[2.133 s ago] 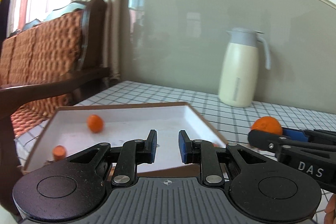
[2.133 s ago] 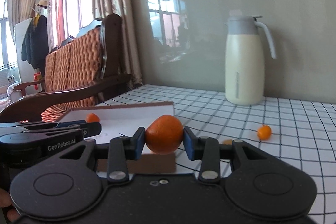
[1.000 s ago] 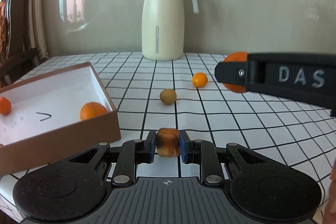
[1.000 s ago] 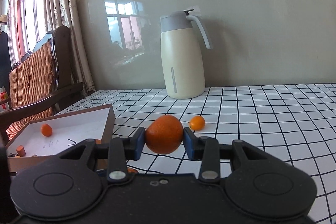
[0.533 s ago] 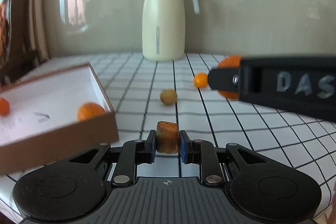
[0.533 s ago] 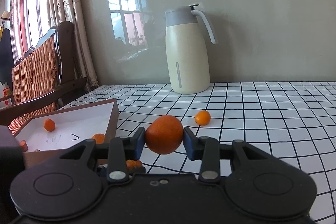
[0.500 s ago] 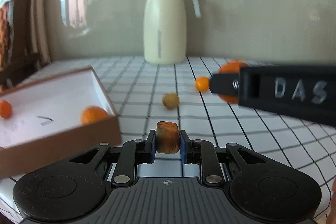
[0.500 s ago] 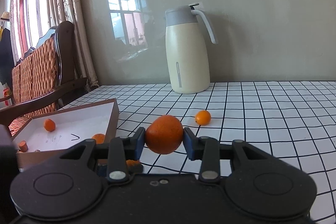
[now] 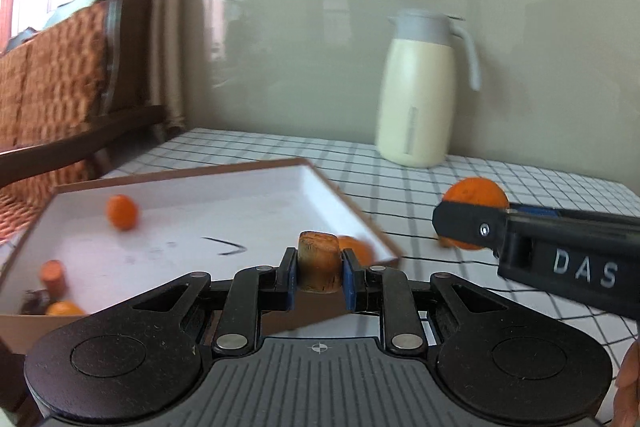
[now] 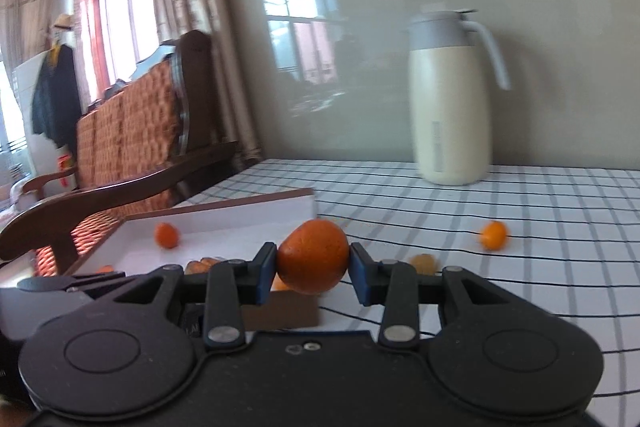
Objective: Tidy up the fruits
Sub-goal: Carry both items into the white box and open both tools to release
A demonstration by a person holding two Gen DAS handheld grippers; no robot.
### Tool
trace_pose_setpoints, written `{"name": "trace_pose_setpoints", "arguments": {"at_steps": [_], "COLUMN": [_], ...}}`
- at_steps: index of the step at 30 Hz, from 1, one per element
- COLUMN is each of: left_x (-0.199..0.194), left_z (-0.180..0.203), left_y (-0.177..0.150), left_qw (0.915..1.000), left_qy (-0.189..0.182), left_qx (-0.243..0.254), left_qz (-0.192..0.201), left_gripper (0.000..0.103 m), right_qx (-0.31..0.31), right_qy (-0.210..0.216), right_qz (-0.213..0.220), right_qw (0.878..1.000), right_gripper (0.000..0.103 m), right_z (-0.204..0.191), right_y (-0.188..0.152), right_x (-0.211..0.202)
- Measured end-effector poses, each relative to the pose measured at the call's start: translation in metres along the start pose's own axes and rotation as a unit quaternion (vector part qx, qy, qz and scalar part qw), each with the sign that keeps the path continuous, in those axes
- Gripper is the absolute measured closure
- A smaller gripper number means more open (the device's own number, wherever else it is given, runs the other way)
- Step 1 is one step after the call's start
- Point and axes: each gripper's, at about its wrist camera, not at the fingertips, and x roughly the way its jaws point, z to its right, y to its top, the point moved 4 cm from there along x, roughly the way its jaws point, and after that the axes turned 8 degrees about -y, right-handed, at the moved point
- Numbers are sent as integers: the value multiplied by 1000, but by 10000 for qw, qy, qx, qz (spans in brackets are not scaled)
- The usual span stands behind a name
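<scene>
Brown carrot chunk (image 9: 319,261) pinched in left gripper (image 9: 319,277); one orange (image 10: 313,256) clamped in right gripper (image 10: 313,277), both above the cardboard box (image 9: 344,199) edge. Inside box: two kumquats, one orange, one carrot piece (image 9: 53,273). On checked tablecloth (image 10: 540,247): one kumquat (image 10: 493,234), one cream jug (image 10: 450,99).

The left gripper (image 9: 319,269) is pinching a brown chunk (image 9: 319,261), pointing slightly downward. The right gripper (image 10: 313,269) is clamping an orange (image 10: 313,255), angled alongside the left.

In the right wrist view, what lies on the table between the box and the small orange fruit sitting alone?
In the right wrist view, one small brownish fruit lies between the box and the small orange fruit; otherwise bare checked cloth.
</scene>
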Motion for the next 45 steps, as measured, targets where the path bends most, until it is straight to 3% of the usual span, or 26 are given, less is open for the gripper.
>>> {"name": "trace_pose_setpoints", "arguments": {"at_steps": [10, 21, 45], "left_x": [-13, -15, 19], "left_z": [-67, -117, -168], "left_y": [6, 10, 20], "left_qw": [9968, 9890, 9789], "left_qy": [702, 1336, 1842], "left_qx": [-300, -523, -872], "left_qz": [221, 359, 174], "left_gripper": [80, 80, 80], "right_qx": [-220, -145, -312], "right_qy": [364, 249, 67], "right_qz": [111, 303, -133], "right_qw": [9990, 9991, 9994], "right_gripper": [73, 73, 72], "right_z": [-48, -58, -63], "right_y": [6, 15, 24], "right_x": [16, 36, 112]}}
